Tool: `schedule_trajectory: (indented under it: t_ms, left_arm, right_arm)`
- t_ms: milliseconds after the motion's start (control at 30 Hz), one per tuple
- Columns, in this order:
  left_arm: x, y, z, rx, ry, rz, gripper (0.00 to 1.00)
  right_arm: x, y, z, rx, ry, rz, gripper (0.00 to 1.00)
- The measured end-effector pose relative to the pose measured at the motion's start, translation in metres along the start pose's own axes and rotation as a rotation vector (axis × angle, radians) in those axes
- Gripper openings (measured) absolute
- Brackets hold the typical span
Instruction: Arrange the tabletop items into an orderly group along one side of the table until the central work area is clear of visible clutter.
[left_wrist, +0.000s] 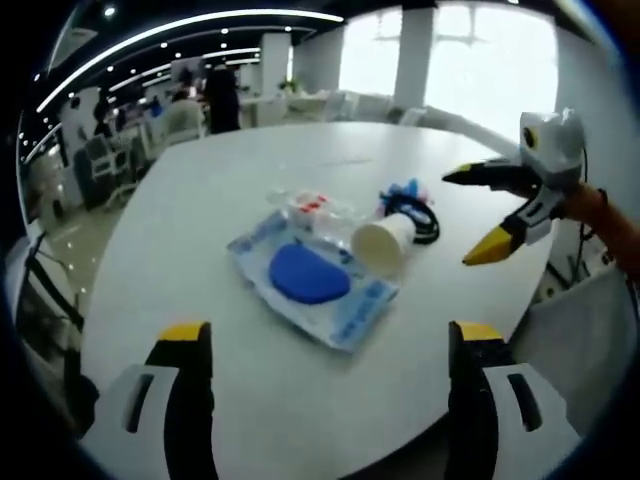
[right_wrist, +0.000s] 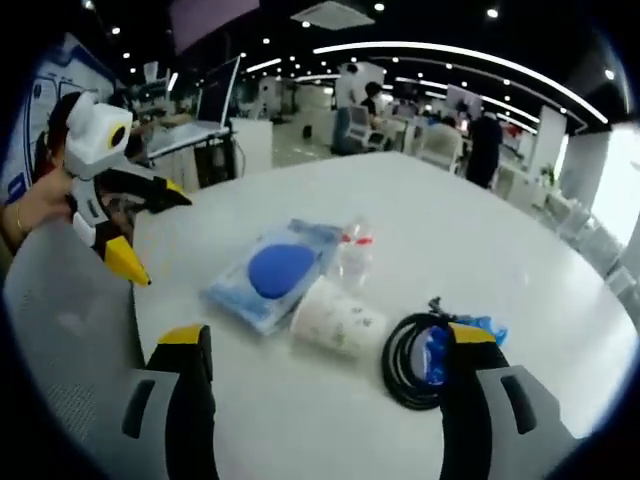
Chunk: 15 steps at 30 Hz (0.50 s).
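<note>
Both tongs, left (left_wrist: 330, 345) and right (right_wrist: 325, 345), gaped wide, empty. Cup (right_wrist: 338, 320), blue pouch (right_wrist: 270, 272), cable (right_wrist: 410, 360), bottle (right_wrist: 355, 250) clustered mid-tabletop (right_wrist: 500, 240), just ahead between right tongs' jaws.

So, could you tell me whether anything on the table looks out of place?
The paper cup lies tipped on its side between the blue packet and the coiled cable. No spill shows.

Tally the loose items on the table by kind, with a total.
Blue-pad packet: 1
Paper cup: 1
Clear bottle: 1
Black cable coil: 1
Total: 4
</note>
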<state>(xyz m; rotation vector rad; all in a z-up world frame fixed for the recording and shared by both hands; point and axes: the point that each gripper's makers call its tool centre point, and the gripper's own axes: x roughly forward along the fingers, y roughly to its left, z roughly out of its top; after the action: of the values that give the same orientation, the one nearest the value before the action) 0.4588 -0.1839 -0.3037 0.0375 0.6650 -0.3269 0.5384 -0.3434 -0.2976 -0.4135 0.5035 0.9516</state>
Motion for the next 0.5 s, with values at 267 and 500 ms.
schedule_trajectory:
  t_ms: [267,500]
  left_arm:
    - [0.004,-0.006,-0.003,0.046,0.024,-0.014,0.95]
    - [0.007,-0.01,-0.005,0.066,0.039,-0.037,0.95]
  right_arm:
    - [0.028,0.016,-0.01,-0.109,0.032,0.167,0.92]
    - [0.05,0.011,-0.027,-0.248,0.097,0.184,0.86]
